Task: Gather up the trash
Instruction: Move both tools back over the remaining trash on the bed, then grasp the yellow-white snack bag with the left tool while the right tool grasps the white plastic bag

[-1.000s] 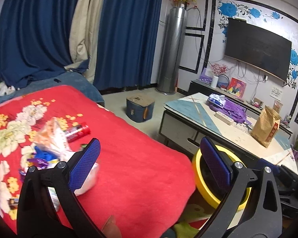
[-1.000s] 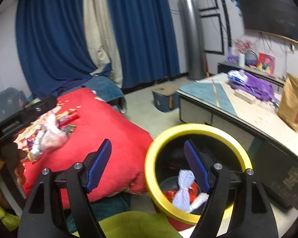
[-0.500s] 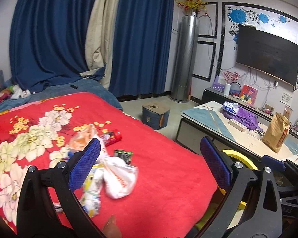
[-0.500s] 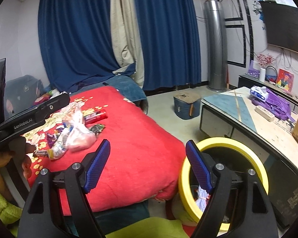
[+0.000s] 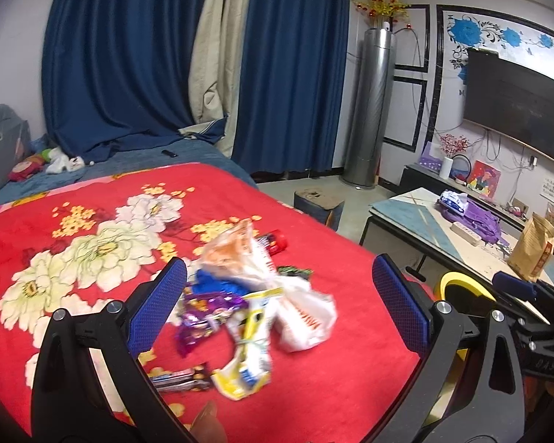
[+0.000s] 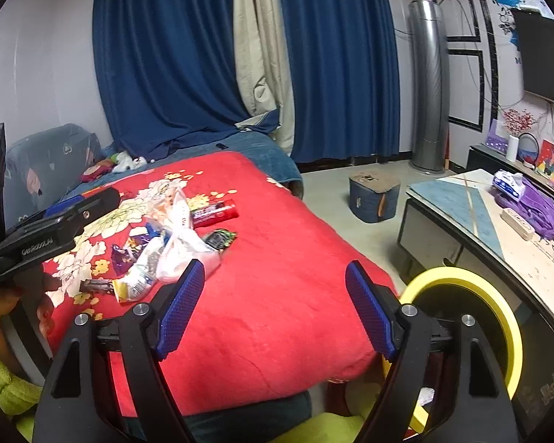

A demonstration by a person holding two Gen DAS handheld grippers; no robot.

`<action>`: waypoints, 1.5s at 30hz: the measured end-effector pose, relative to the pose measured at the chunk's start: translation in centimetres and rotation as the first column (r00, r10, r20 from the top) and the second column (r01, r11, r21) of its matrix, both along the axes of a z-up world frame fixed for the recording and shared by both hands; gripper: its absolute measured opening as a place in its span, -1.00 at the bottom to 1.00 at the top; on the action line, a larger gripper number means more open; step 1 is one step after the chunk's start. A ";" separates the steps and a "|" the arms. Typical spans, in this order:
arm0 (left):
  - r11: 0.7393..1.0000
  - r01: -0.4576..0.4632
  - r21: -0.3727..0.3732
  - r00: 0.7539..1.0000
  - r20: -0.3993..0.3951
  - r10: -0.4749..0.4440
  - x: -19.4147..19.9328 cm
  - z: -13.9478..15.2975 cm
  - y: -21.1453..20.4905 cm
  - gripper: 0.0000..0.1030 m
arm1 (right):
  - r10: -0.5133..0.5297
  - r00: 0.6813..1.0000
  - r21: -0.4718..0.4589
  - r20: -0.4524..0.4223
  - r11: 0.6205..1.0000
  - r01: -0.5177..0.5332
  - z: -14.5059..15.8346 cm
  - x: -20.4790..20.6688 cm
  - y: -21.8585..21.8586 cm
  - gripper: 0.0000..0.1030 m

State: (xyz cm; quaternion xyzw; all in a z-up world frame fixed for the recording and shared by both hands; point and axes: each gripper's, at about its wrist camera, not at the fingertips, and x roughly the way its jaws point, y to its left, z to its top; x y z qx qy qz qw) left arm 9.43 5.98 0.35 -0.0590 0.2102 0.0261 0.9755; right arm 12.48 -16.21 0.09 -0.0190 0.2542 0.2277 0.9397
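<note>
A pile of trash (image 5: pixel 255 295) lies on the red flowered blanket (image 5: pixel 92 243): a white plastic bag (image 5: pixel 303 313), a yellow-white wrapper (image 5: pixel 247 361), purple wrappers (image 5: pixel 203 306), a dark bar wrapper (image 5: pixel 177 382) and a red tube (image 5: pixel 275 243). My left gripper (image 5: pixel 279 312) is open and empty, just above and in front of the pile. My right gripper (image 6: pixel 275 308) is open and empty over the blanket's near edge, right of the pile (image 6: pixel 166 247). The yellow-rimmed bin (image 6: pixel 472 328) stands on the floor to the right of the bed.
A low table (image 6: pixel 472 214) with a purple bag (image 6: pixel 535 206), a power strip and a brown paper bag (image 5: pixel 532 247) stands right of the bin. A small blue box (image 6: pixel 375 199) sits on the floor. Blue curtains and a TV line the walls.
Both grippers swung left, away from the bin and toward the bed. The trash pile has come to the centre of the left wrist view and looks closer. Both stay open.
</note>
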 end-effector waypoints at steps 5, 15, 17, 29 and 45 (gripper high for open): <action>1.000 -0.005 -0.006 1.000 -0.023 0.005 -0.5 -0.4 1.8 0.79 | 0.023 1.000 -0.001 -0.013 1.000 -0.023 -0.1 0.8 1.6 0.48; 1.000 0.004 -0.005 0.997 -0.080 -0.005 -1.4 -2.1 4.2 0.79 | 0.082 0.996 -0.004 -0.043 0.997 -0.082 -0.7 2.5 5.0 0.48; 1.000 0.006 -0.005 0.996 -0.094 -0.007 -1.4 -2.4 4.7 0.79 | 0.101 0.993 -0.005 -0.057 0.995 -0.102 -0.8 2.9 5.6 0.47; 0.997 0.073 -0.019 0.981 -0.176 -0.076 -0.9 -4.4 4.8 0.43 | 0.165 0.974 -0.004 -0.155 0.986 -0.168 -2.7 5.4 8.7 0.15; 0.987 0.159 -0.016 0.948 -0.277 -0.157 0.8 -6.6 2.7 -0.25 | 0.232 0.941 -0.011 -0.245 0.970 -0.242 -5.0 8.2 12.1 -0.47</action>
